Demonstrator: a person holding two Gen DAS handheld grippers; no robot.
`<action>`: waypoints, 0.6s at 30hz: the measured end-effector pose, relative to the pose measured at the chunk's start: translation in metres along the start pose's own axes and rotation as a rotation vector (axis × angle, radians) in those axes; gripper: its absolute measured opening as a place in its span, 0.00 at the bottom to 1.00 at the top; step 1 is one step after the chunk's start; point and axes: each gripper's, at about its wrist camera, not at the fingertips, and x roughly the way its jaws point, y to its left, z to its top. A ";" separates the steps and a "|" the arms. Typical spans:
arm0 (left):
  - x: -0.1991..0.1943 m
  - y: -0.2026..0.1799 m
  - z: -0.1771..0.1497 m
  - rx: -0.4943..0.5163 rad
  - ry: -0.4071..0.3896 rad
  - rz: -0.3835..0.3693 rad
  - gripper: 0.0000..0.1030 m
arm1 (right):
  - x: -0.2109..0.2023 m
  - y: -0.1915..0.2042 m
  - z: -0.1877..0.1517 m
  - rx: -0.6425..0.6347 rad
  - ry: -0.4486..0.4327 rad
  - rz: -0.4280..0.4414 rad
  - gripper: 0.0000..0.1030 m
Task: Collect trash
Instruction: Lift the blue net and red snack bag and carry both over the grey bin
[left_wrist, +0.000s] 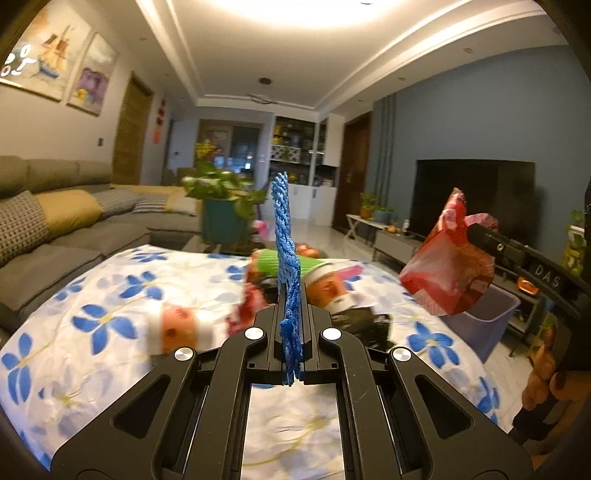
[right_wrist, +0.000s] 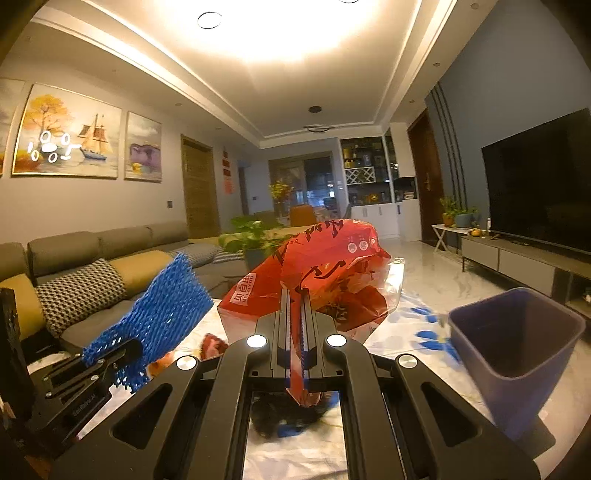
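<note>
Now your left gripper (left_wrist: 291, 314) is clamped shut on the blue foam net (left_wrist: 284, 236), your right gripper (right_wrist: 297, 325) pinched on the red wrapper (right_wrist: 317, 269). Carry both right over the purple bin (right_wrist: 517, 332) beyond the table's (left_wrist: 110, 280) edge before you let go.

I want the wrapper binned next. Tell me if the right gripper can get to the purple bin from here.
Probably yes: the purple bin stands open-topped just right of the right gripper, nothing between them, and the red wrapper hangs clear of the table.
</note>
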 end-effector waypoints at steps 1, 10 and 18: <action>0.002 -0.005 0.001 0.008 -0.001 -0.012 0.03 | -0.002 -0.005 0.000 0.003 0.000 -0.011 0.05; 0.030 -0.057 0.013 0.067 -0.005 -0.132 0.03 | -0.018 -0.051 0.005 0.025 -0.023 -0.119 0.05; 0.064 -0.108 0.022 0.108 0.003 -0.252 0.03 | -0.028 -0.099 0.009 0.058 -0.035 -0.228 0.05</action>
